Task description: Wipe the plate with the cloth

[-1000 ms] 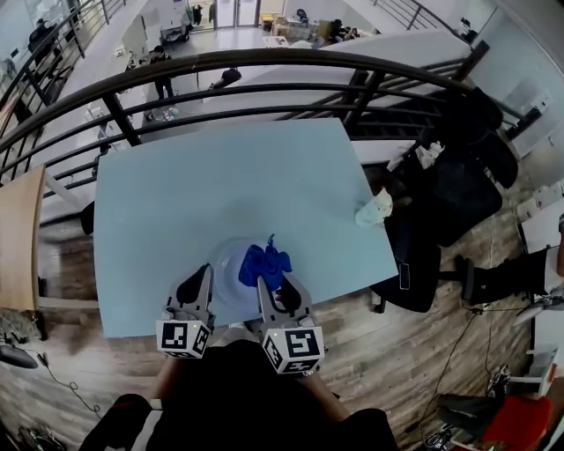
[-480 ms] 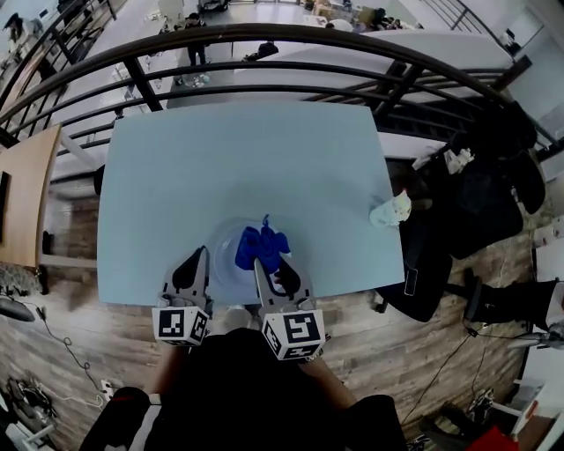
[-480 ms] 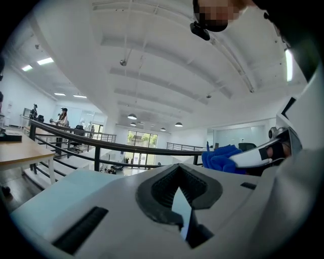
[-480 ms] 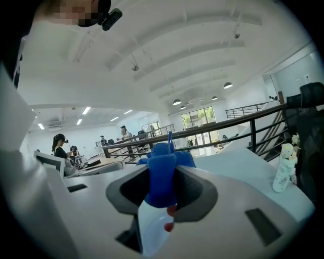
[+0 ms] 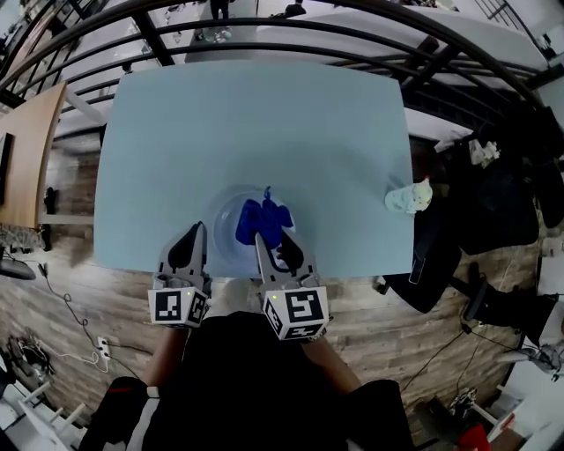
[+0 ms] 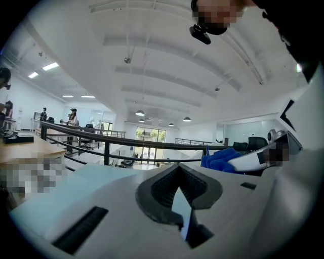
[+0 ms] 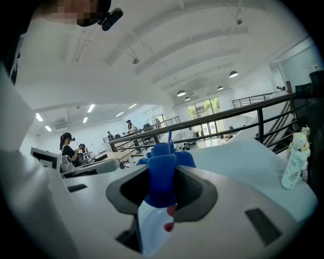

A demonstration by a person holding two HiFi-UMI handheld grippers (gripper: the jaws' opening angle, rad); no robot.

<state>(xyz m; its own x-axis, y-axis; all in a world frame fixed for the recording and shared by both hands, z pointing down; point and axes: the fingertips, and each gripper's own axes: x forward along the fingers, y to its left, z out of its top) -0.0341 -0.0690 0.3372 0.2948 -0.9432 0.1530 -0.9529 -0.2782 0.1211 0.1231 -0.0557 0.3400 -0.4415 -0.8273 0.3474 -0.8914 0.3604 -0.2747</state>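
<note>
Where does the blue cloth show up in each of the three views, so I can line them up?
Head view: low centre, the blue cloth lies on the plate, at the right gripper tips.
Left gripper view: right of centre, beyond that gripper's jaws.
Right gripper view: dead centre, clamped between the jaws.
Shared landmark: the black railing past the table's far edge.

The pale blue bench [image 5: 256, 132] stands on a wood-plank floor [image 5: 79, 308]. Beyond the bench curves a dark railing [image 6: 107, 149]; right of it, a black chair [image 5: 493, 211]; left, a wooden desk [image 5: 26, 150]. Overhead, a white ceiling [image 6: 152, 55] with round lamps.
</note>
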